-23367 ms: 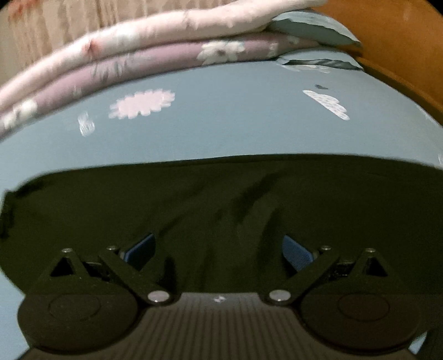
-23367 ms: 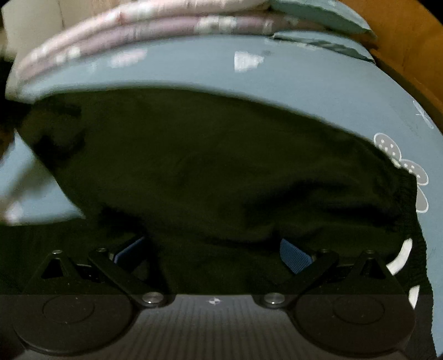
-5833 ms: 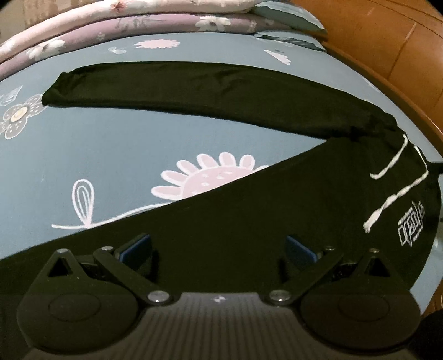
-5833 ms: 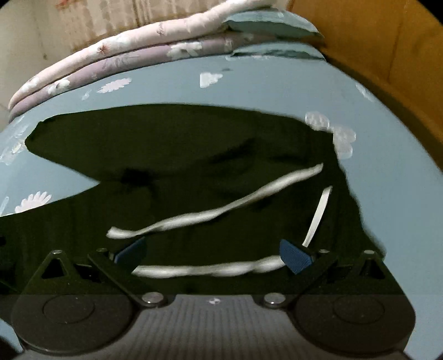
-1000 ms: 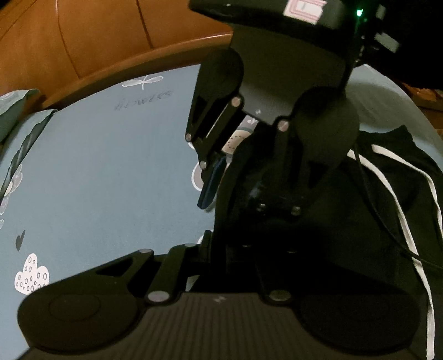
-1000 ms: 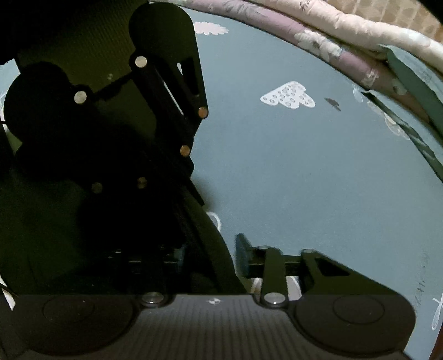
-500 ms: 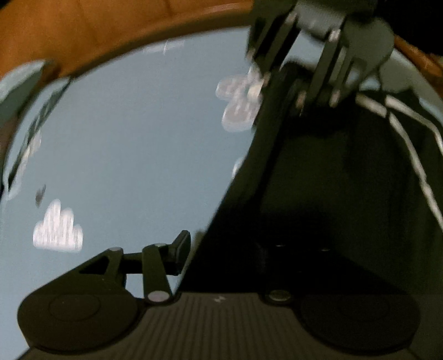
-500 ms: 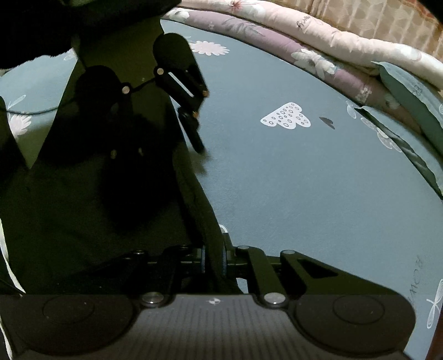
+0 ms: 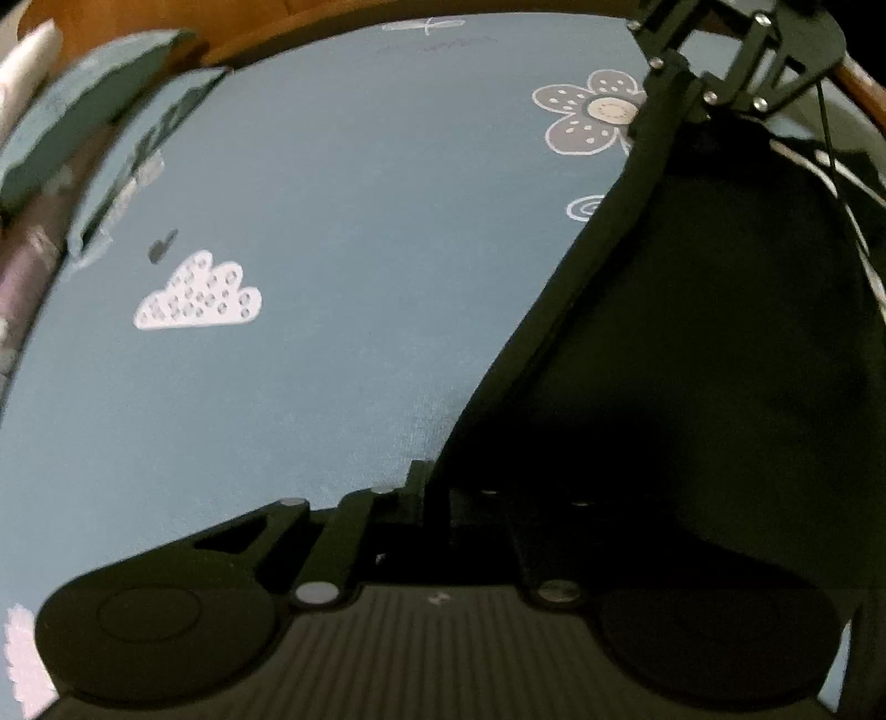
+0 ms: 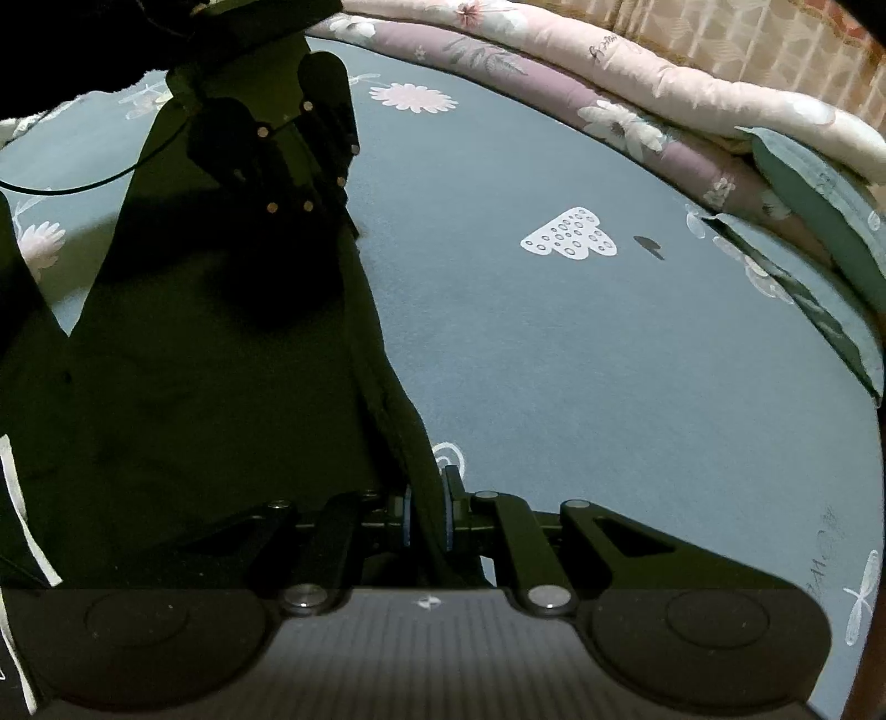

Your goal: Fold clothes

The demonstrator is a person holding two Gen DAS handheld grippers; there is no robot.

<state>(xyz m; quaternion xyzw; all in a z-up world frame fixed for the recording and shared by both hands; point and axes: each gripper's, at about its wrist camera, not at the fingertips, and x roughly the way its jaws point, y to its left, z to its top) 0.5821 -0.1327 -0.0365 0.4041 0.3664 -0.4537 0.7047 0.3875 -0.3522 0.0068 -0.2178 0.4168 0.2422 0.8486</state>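
Black trousers (image 9: 692, 343) with white drawstrings lie on a blue patterned bed sheet (image 9: 332, 221). My left gripper (image 9: 437, 487) is shut on one end of the trousers' edge. My right gripper (image 10: 425, 509) is shut on the other end of that edge, which runs stretched between the two. The trousers (image 10: 194, 387) fill the left of the right wrist view. Each gripper shows in the other's view: the right one at the top right of the left wrist view (image 9: 714, 99), the left one at the top left of the right wrist view (image 10: 338, 194).
Folded pink and purple floral quilts (image 10: 637, 94) and teal pillows (image 10: 819, 221) are stacked along the far side of the bed. A wooden headboard (image 9: 332, 22) borders the sheet. A thin black cable (image 10: 83, 185) hangs by the left gripper.
Both grippers have closed on the trousers' edge and moved apart, so the edge is drawn out straight between them.
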